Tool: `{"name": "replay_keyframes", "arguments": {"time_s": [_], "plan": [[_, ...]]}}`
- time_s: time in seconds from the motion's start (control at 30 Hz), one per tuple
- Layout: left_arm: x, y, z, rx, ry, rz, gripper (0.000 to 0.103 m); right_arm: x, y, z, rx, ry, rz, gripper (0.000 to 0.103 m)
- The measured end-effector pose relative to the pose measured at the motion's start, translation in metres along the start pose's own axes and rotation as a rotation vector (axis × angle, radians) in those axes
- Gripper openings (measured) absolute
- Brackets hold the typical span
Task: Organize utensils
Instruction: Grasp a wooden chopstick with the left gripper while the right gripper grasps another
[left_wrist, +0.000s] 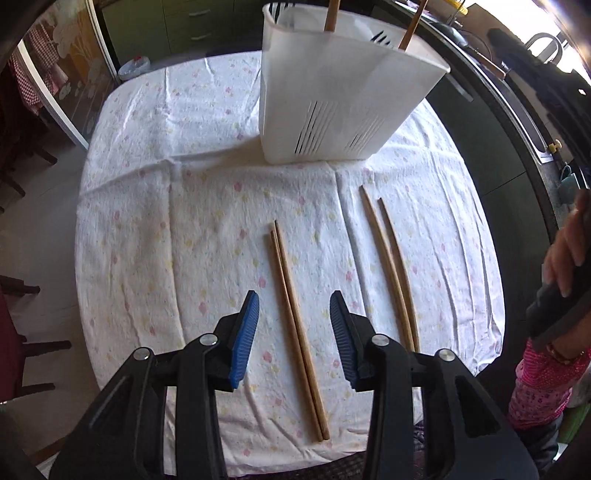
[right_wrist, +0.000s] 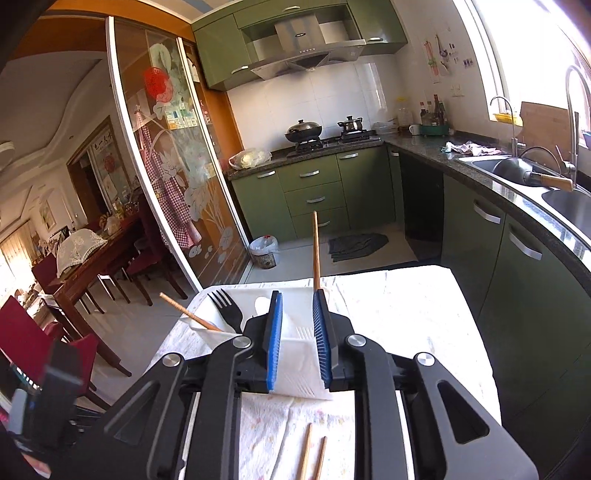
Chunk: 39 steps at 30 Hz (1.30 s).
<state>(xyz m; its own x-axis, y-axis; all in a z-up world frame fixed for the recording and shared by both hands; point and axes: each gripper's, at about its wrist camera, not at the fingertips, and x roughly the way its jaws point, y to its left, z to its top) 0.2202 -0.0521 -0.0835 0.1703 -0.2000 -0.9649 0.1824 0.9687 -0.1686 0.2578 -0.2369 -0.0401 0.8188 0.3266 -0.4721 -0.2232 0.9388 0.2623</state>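
A white slotted utensil holder (left_wrist: 332, 99) stands on the table's far side, with two wooden chopsticks and a black fork in it. A pair of wooden chopsticks (left_wrist: 295, 325) lies between the fingers of my left gripper (left_wrist: 293, 306), which is open above them. A second pair (left_wrist: 391, 266) lies to the right. In the right wrist view, my right gripper (right_wrist: 297, 310) is open and empty above the holder (right_wrist: 295, 365), with one upright chopstick (right_wrist: 316, 251) beside its right finger. A black fork (right_wrist: 225, 306) and a slanted chopstick (right_wrist: 188, 314) stand at the holder's left.
The table wears a white flowered cloth (left_wrist: 166, 240). Green cabinets (right_wrist: 314, 192), a stove with pots (right_wrist: 321, 133) and a sink (right_wrist: 517, 166) line the kitchen behind. A dining table with red chairs (right_wrist: 74, 266) stands left. A person's hand (left_wrist: 565, 258) shows at the right edge.
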Motion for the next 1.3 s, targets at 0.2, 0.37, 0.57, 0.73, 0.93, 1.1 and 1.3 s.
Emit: {"name": "replay_keyframes", "arguments": {"time_s": [0.2,0.37,0.57,0.73,0.93,1.1,1.3], "plan": [[0.042,-0.004,-0.002,-0.003,0.094,0.068,0.037,-0.031,-0.004,-0.014,-0.013,0.069,0.025,0.019],[0.057,-0.003,-0.002,-0.001,0.132,0.125,0.031,-0.044,-0.016,-0.033,0.009,0.124,0.058,0.027],[0.071,0.001,-0.007,-0.027,0.166,0.126,0.029,-0.044,-0.027,-0.046,0.039,0.179,0.089,0.027],[0.079,0.002,-0.008,-0.038,0.19,0.101,0.029,-0.042,-0.028,-0.052,0.046,0.203,0.088,0.027],[0.09,-0.012,-0.01,-0.006,0.197,0.136,0.029,-0.036,-0.025,-0.053,0.033,0.244,0.076,0.027],[0.09,-0.015,-0.008,0.002,0.206,0.16,0.011,-0.008,-0.011,-0.073,-0.042,0.481,0.04,0.027],[0.088,0.003,-0.013,-0.007,0.205,0.144,0.006,0.044,-0.012,-0.117,-0.068,0.792,0.019,0.027]]}}
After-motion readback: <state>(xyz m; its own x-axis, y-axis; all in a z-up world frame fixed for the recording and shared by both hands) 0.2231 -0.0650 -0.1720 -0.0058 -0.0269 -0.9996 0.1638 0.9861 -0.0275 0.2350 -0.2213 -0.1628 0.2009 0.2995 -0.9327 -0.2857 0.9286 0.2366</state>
